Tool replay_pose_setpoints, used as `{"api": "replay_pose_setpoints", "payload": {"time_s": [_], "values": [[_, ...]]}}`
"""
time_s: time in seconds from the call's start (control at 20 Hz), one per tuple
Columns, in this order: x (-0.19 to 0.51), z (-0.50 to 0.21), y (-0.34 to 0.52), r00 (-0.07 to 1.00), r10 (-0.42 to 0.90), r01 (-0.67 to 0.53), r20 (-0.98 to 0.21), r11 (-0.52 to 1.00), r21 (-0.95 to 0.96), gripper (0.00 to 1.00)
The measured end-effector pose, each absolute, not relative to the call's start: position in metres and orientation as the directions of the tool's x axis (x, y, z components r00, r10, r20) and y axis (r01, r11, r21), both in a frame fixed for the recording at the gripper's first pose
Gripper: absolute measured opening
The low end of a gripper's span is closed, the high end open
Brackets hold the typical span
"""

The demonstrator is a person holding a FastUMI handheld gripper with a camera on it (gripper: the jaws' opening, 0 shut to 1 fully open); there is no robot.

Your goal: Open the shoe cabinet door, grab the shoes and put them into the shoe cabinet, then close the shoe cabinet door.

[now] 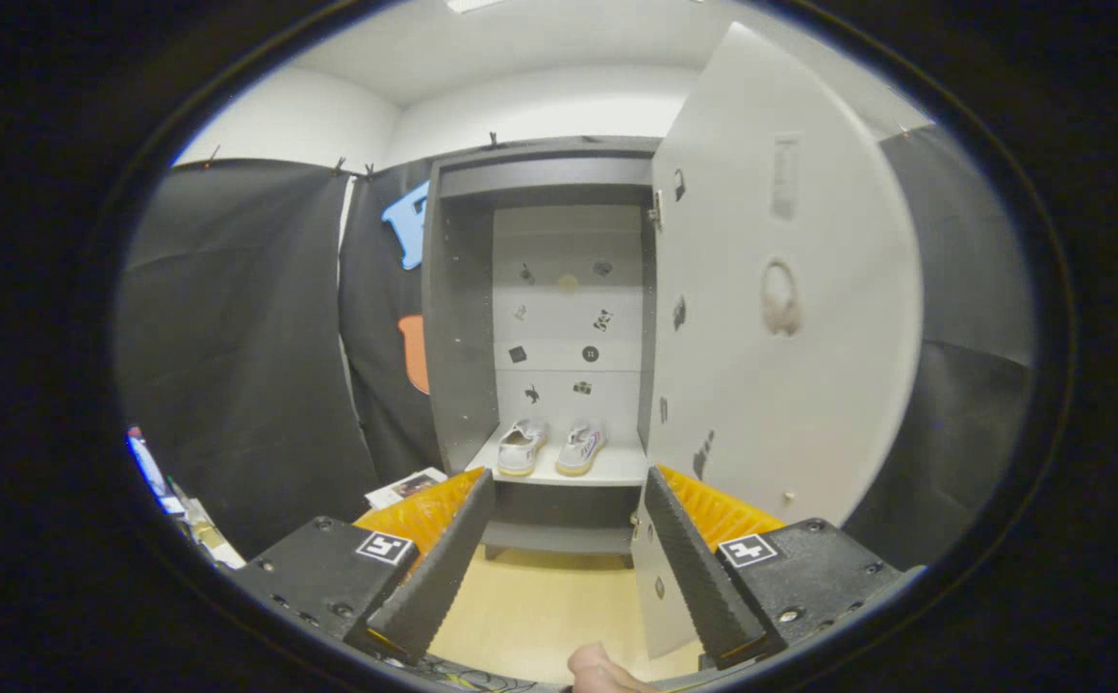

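Gripper spread wide, pinching nothing. 2 shoes already side by side on the cabinet shelf, straight ahead beyond the fingers. Door swung open — just right of the right finger, near edge closest — likely the next target.

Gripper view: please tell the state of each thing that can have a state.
cabinet door: swung wide open.
shoes: both inside on the cabinet shelf, side by side, upright.
gripper: open, fingers apart, holding nothing, short of the cabinet.
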State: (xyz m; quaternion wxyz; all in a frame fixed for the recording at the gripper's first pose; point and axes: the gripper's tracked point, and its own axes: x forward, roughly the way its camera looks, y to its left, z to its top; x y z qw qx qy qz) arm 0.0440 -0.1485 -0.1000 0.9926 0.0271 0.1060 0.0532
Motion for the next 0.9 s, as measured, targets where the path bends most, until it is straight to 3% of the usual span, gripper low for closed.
{"api": "replay_pose_setpoints", "payload": {"time_s": [0.45,0.9], "values": [[-0.031,-0.084,-0.231,0.971,0.110,-0.086,-0.212,0.989,0.116,1.00],[-0.012,-0.112,-0.365,0.975,-0.009,0.019,-0.221,0.999,0.040,1.00]]}}
